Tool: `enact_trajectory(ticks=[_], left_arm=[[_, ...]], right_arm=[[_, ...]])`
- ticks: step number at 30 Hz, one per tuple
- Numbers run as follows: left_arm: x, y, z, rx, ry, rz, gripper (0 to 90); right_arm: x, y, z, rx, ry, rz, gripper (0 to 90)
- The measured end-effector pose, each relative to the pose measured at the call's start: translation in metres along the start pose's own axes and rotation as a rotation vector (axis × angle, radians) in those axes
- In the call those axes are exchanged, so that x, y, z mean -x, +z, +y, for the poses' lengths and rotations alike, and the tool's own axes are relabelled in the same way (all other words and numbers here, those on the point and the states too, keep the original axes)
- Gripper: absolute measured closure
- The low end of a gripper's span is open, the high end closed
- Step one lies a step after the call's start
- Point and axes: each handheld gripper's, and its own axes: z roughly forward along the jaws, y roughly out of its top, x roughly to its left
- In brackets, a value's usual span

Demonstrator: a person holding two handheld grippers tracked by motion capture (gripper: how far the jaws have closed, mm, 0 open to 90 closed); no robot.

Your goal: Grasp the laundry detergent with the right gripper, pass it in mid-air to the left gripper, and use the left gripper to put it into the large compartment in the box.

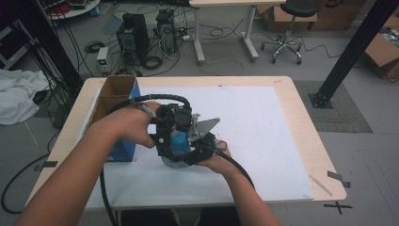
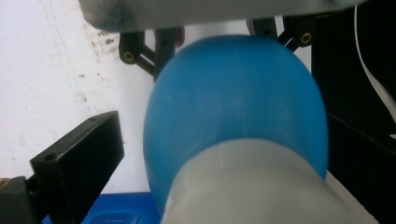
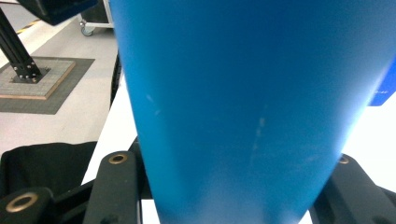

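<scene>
Both grippers meet mid-bench at a blue bottle [image 1: 176, 143]. Right gripper [image 3: 233, 186] clamps its body; left gripper [image 2: 219, 154] straddles its grey cap end, grip unclear.

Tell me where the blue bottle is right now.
In the high view the blue bottle sits mid-table on the white sheet, between both grippers, just right of the open cardboard box.

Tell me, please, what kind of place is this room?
Probably a lab or workshop, not a home. Two computer towers stand on the bare floor among loose cables, a black metal frame post is bolted down, and cardboard boxes sit beside a stool.
</scene>
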Motion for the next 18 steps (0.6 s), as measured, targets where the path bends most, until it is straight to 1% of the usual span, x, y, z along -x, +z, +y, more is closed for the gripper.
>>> enact_trajectory(ticks=[1,3,7,8,10,12,18], left_arm=[[0.0002,0.0000,-0.0001,-0.001,0.000,-0.001,4.0],[0.0005,-0.0001,-0.0003,-0.002,-0.001,-0.001,4.8],[0.0007,0.0001,-0.0004,-0.007,0.000,0.002,6.2],[0.0009,0.0004,-0.0007,-0.007,-0.007,0.001,7.9],[0.0010,0.0005,-0.0010,-0.009,-0.010,-0.002,10.0],[0.0009,0.0004,-0.0012,-0.008,-0.011,0.006,10.1],[0.0009,0.0006,-0.0012,-0.017,-0.021,0.012,10.2]], right_arm=[[-0.0010,0.0005,0.0003,-0.002,0.009,0.001,46.5],[-0.0013,0.0012,0.0004,0.000,0.013,0.006,46.5],[-0.0006,0.0017,0.0003,-0.006,0.000,-0.004,46.5],[-0.0014,0.0018,0.0003,-0.001,0.014,0.001,46.5],[-0.0014,0.0018,0.0003,0.001,0.015,0.002,46.5],[-0.0008,0.0019,0.0003,0.000,0.006,-0.006,46.4],[-0.0009,0.0029,-0.0001,0.004,0.008,-0.007,46.4]])
